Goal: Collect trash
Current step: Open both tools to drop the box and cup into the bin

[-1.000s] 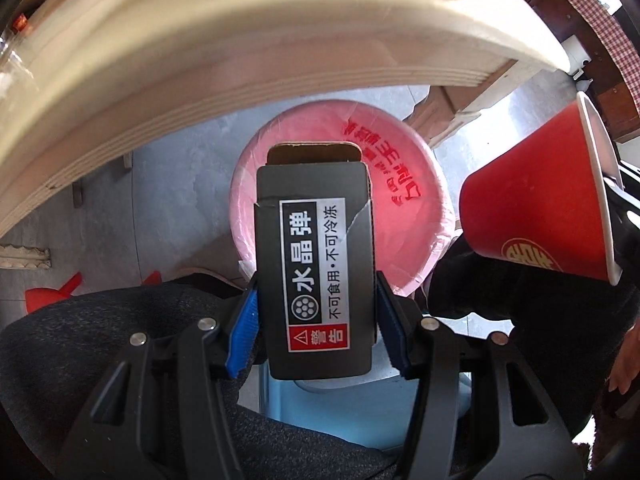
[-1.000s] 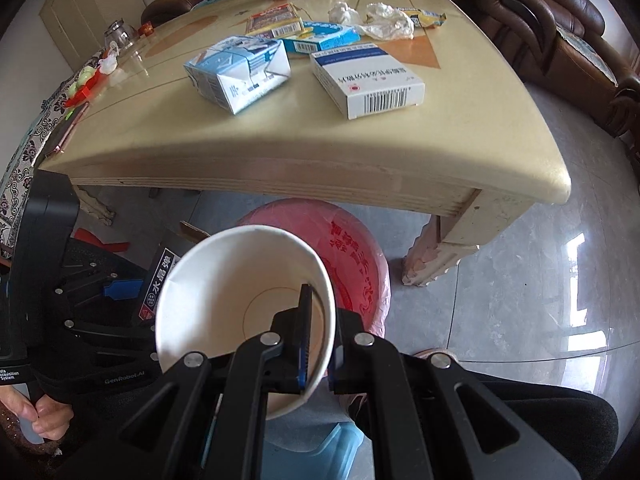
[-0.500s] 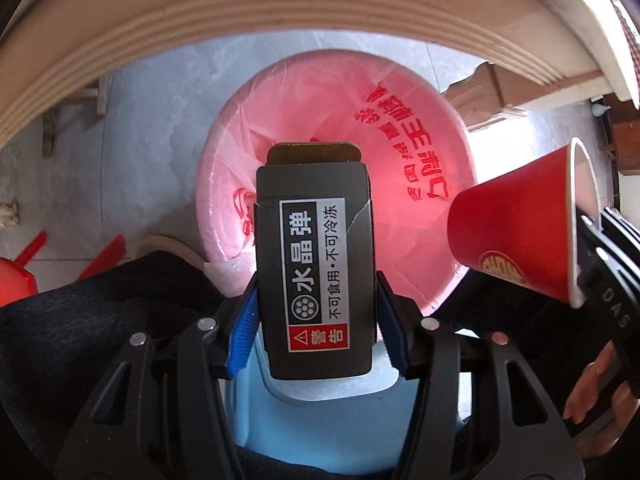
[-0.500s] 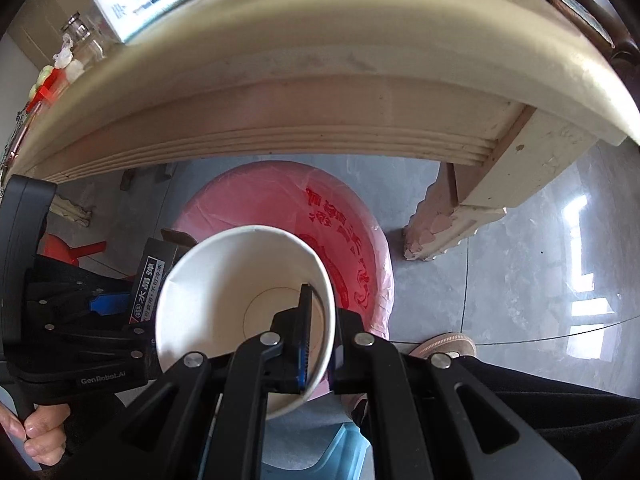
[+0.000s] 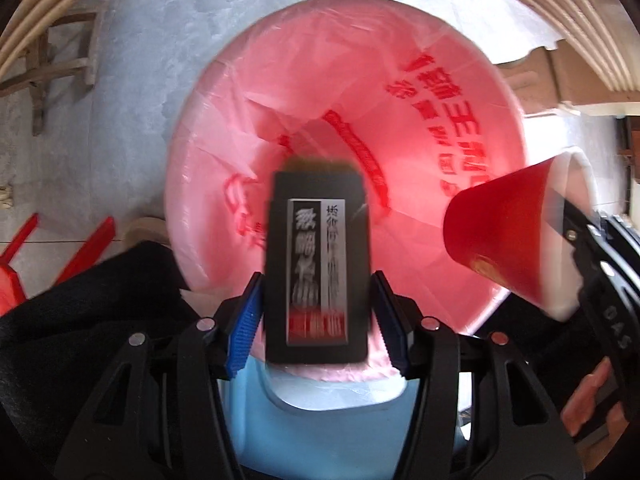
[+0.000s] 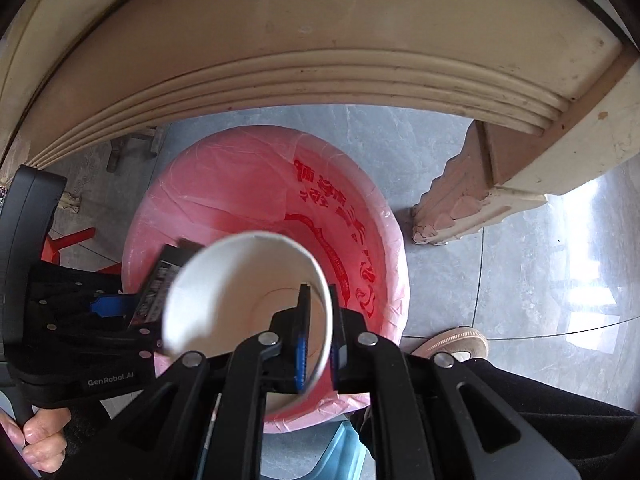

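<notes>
A bin lined with a pink bag [image 5: 420,128] stands on the floor under the table edge; it also shows in the right wrist view [image 6: 240,184]. My left gripper [image 5: 318,316] has opened; the black box [image 5: 318,264] is blurred, between the blue pads [image 5: 242,328] with a gap on each side, over the bin mouth. My right gripper [image 6: 318,344] is shut on the rim of a red paper cup [image 6: 248,296], white inside, held over the bin. The cup [image 5: 504,236] shows red at the right in the left wrist view.
The beige table edge [image 6: 320,68] arches overhead, its carved leg [image 6: 452,208] right of the bin. A light blue stool [image 5: 332,432] sits below the grippers. A red object [image 5: 24,248] lies on the grey floor at the left. My shoe [image 6: 456,340] is near the bin.
Both grippers moved down and forward over the bin. The left jaws have spread and the black box, sharp and clamped before, is now blurred and slipping free.
</notes>
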`<state>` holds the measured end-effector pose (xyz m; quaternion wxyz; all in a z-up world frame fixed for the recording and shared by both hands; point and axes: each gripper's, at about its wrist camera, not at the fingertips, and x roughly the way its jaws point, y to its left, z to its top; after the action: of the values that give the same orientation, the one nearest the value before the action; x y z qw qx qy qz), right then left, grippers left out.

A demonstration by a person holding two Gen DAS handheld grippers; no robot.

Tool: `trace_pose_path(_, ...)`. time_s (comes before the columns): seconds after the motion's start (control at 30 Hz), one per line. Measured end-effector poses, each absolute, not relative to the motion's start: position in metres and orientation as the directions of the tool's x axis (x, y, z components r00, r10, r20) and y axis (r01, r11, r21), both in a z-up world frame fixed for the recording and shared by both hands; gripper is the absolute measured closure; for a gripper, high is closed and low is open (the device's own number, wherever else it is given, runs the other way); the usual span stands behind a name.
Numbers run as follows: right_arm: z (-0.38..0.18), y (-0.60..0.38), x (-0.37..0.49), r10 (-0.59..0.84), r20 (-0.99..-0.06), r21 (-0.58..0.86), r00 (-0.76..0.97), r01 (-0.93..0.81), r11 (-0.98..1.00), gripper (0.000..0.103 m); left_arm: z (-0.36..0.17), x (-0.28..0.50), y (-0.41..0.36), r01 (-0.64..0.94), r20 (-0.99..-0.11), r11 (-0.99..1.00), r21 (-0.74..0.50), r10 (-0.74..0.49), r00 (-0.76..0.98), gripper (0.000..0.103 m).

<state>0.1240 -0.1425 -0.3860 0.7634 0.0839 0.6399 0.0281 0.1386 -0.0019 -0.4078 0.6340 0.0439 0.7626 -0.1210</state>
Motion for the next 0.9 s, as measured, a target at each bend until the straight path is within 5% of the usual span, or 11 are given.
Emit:
trace_pose_path(0.03,-0.3868,-0.1431,0.1250,0.155,-0.972,0.169,0.178,0.064,0.984,0.083,-0.4087,0.1396,-0.0016,0.217,-0.977,0.968,-0.125,-0.083,-0.195,0.041)
trace_pose_path(0.1,-0.3875,-0.1442,0.1266,0.159,-0.972,0.174,0.174,0.075,0.982,0.053,-0.4094,0.1415,-0.0006,0.208,-0.975,0.969,-0.132,-0.090,-0.201,0.032)
trace_pose_path(0.17,-0.3868,-0.1465,0.1274,0.150,-0.972,0.167,0.180,0.085,0.982,0.046,-0.4075,0.1418,-0.0005,0.212,-0.978,0.970,-0.121,-0.079,-0.193,0.032)
trace_pose_path(0.9,-0.3920,-0.1451,0.1236,0.136,-0.978,0.148,0.156,0.069,0.987,0.037,-0.3999,0.1341,-0.0047,0.263,-0.986,0.963,-0.061,-0.017,-0.165,0.031)
